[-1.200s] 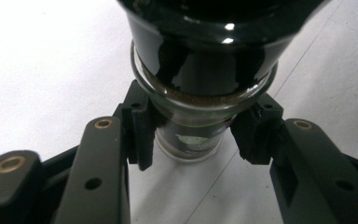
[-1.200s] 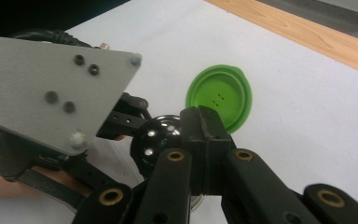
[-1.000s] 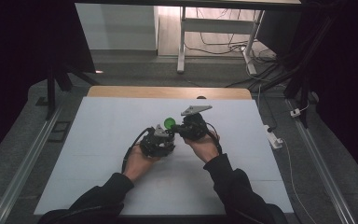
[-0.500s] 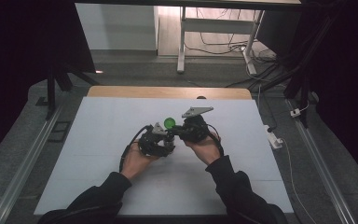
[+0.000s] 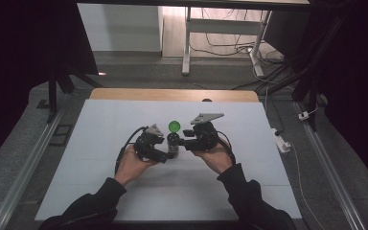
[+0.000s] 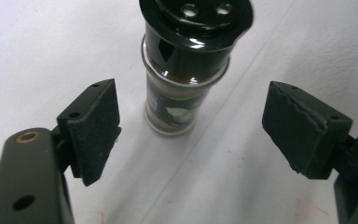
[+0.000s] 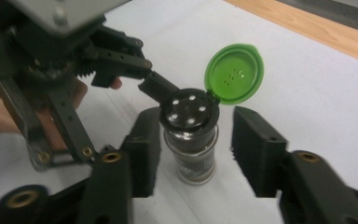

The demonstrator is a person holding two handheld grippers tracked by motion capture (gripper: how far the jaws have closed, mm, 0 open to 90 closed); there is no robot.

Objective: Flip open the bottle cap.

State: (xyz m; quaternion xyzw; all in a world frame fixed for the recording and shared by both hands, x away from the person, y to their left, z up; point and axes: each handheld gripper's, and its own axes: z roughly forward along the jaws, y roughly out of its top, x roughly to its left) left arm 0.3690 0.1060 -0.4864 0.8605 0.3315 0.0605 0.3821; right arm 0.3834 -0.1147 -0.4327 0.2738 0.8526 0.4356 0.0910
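Note:
A small glass spice jar (image 5: 173, 146) stands upright on the white table (image 5: 249, 191). It has a black shaker top (image 7: 190, 113) with several holes, and its green flip lid (image 7: 234, 73) is hinged back and open. My left gripper (image 6: 191, 100) is open, and its pads (image 6: 95, 126) are well clear of the jar (image 6: 182, 88) on both sides. My right gripper (image 7: 198, 149) is also open around the jar (image 7: 193, 154), with small gaps at its pads (image 7: 256, 149). Both pairs of jaws have just been opening with the jar between them. The left gripper (image 7: 161, 91) reaches toward the cap from the far side.
A wooden strip (image 5: 172, 94) edges the table's far side. Beyond it are a white stand (image 5: 187, 43) and floor cables. A power strip (image 5: 281, 141) lies off the right edge. Metal rails (image 5: 24, 177) run along both sides.
Both pairs of jaws have spread off the jar, which stays standing in place. The left gripper has drawn back slightly to the left.

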